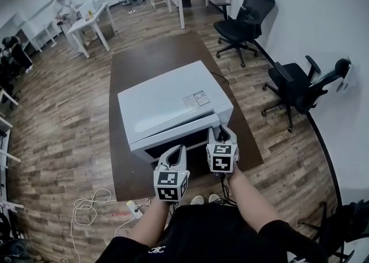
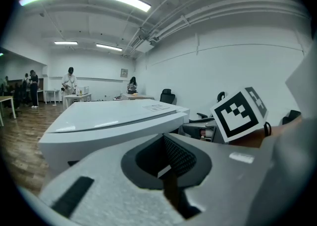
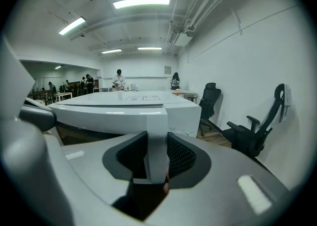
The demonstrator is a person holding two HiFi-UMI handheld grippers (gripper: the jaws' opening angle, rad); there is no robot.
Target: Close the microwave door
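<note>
Pinching the free edge of the microwave door (image 3: 154, 141), probably stiff and easy-swinging: the right gripper (image 1: 222, 134); left gripper (image 1: 174, 151) pressed together, empty.

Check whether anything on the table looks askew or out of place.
The microwave has its door seemingly slightly ajar rather than flush with the body. The right gripper clamps the door's right edge. Nothing else stands out.

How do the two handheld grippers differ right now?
The right gripper is closed on a white edge of the microwave door; the left gripper holds nothing, its jaws together. The right gripper reaches the front corner of the microwave; the left gripper hangs short of it, nearer the person. Both carry a marker cube.
</note>
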